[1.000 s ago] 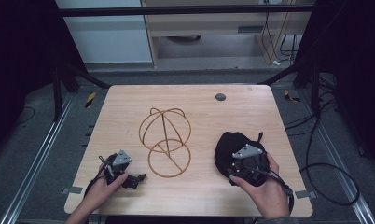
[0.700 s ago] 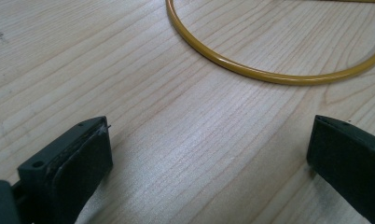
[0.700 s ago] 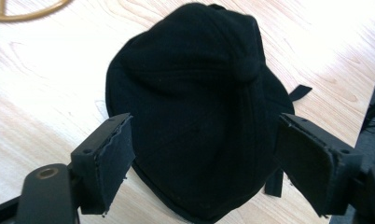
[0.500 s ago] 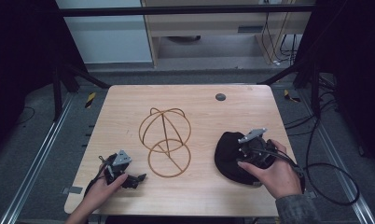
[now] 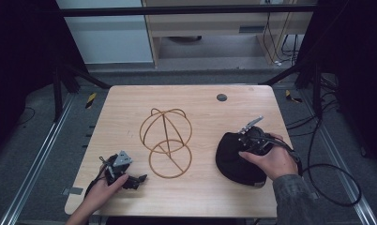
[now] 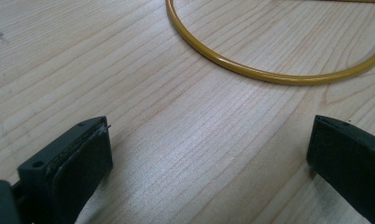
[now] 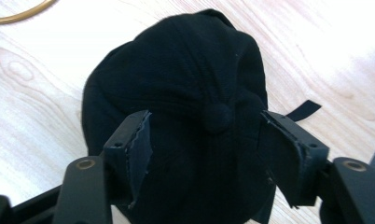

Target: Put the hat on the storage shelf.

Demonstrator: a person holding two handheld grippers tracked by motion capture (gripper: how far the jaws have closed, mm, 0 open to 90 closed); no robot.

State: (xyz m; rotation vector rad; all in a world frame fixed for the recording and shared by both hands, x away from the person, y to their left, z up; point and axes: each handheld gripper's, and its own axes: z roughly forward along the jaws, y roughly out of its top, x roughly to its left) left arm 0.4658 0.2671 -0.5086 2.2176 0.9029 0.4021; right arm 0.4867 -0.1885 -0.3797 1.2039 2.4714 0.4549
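Observation:
A black cap (image 5: 231, 161) lies crown up on the right side of the wooden table (image 5: 200, 117). My right gripper (image 5: 244, 145) sits over the cap's far right part, held by a hand. In the right gripper view its jaws stand open (image 7: 206, 140) on either side of the cap's top button (image 7: 217, 116), low against the black fabric (image 7: 185, 70). A gold wire stand (image 5: 165, 140) made of rings rests at the table's middle. My left gripper (image 5: 139, 180) lies near the front left edge, open (image 6: 209, 154) over bare wood, with the stand's base ring (image 6: 269, 74) just ahead.
A small dark round disc (image 5: 221, 97) sits on the table's far side. Cables (image 5: 327, 173) trail off the right edge onto the floor. Metal rails (image 5: 32, 159) run along the floor at left.
My right gripper has moved away from the person, from the cap's near side up over its crown. The left gripper has stayed put.

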